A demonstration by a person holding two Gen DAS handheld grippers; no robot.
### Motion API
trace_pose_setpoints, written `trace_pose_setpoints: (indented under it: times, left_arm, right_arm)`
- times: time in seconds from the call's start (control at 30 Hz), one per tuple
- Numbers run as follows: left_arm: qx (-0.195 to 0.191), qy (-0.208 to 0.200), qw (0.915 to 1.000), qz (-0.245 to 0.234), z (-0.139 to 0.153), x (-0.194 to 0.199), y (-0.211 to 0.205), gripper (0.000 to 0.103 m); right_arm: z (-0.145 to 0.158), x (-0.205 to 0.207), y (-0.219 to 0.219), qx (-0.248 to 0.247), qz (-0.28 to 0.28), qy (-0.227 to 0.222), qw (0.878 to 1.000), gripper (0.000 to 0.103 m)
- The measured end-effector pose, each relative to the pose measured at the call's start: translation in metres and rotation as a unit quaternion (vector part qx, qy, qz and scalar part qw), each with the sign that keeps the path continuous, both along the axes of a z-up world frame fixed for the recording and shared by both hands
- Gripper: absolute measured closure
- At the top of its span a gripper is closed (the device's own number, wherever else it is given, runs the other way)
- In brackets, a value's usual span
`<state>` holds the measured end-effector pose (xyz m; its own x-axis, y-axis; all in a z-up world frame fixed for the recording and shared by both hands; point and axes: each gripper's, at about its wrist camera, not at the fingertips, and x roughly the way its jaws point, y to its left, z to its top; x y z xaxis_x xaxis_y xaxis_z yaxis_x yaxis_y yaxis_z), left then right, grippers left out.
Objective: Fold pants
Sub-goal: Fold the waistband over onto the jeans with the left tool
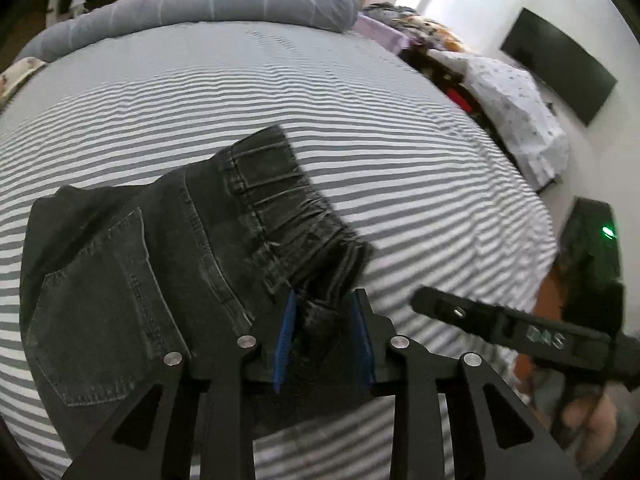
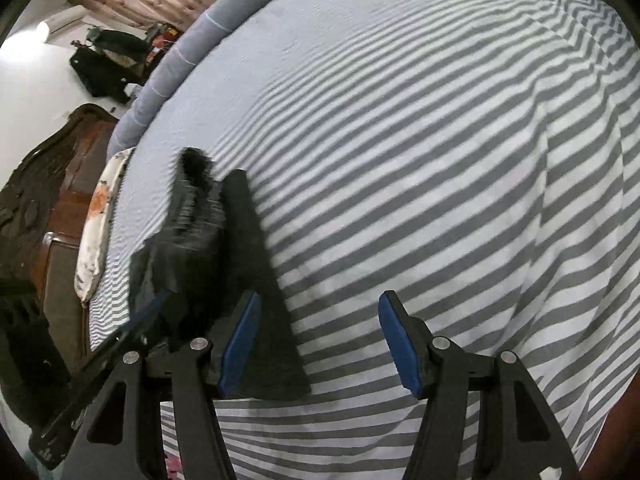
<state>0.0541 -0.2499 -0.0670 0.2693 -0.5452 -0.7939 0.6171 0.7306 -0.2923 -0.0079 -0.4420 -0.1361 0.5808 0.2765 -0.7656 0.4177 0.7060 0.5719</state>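
Note:
Dark grey denim pants (image 1: 168, 248) lie folded on the striped bed sheet (image 1: 360, 128), back pocket up, waistband toward the right. My left gripper (image 1: 324, 332) is shut on the bunched waistband corner between its blue pads. My right gripper (image 2: 320, 340) is open and empty above the sheet (image 2: 400, 160); it shows as a black arm at the right of the left wrist view (image 1: 500, 320). The pants (image 2: 224, 248) appear blurred at the left of the right wrist view, by its left finger.
A grey bolster pillow (image 1: 208, 4) lies along the bed's far edge. A patterned pillow (image 2: 100, 216) and a wooden headboard (image 2: 36, 200) are at the left. A clothes pile (image 1: 500, 92) and a wall TV (image 1: 560, 64) stand beyond the bed's right side.

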Motion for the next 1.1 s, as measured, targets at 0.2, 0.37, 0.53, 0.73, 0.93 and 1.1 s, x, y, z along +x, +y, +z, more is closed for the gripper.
trace_pose_setpoints:
  times: [0.2,0.37,0.53,0.73,0.93,1.1]
  left_arm:
    - [0.012,-0.036,0.9989,0.027,0.017,-0.004,0.041,0.059]
    - [0.034,-0.046,0.9942,0.091,0.011,0.011,0.093,0.059]
    - [0.064,-0.033,0.9883,0.134,-0.012,0.022,0.13,0.059]
    - [0.083,-0.017,0.9861,0.143,-0.033,0.024,0.147,0.059]
    - [0.081,-0.026,0.9864,0.141,-0.029,0.021,0.147,0.059]
    - [0.069,-0.034,0.9866,0.144,-0.023,0.023,0.156,0.058]
  right_arm:
    - [0.015,0.02,0.019,0.038,0.043,-0.038,0.998,0.045]
    - [0.036,0.041,0.036,0.051,0.069,-0.071,0.994,0.056]
    - [0.038,0.074,0.045,0.0,0.087,-0.041,0.995,0.057]
    - [0.014,0.101,0.063,-0.022,0.122,0.011,0.992,0.075]
    - [0.031,0.073,0.071,-0.053,0.119,-0.013,0.991,0.09]
    - [0.026,0.046,0.065,-0.053,0.09,-0.005,0.995,0.09]
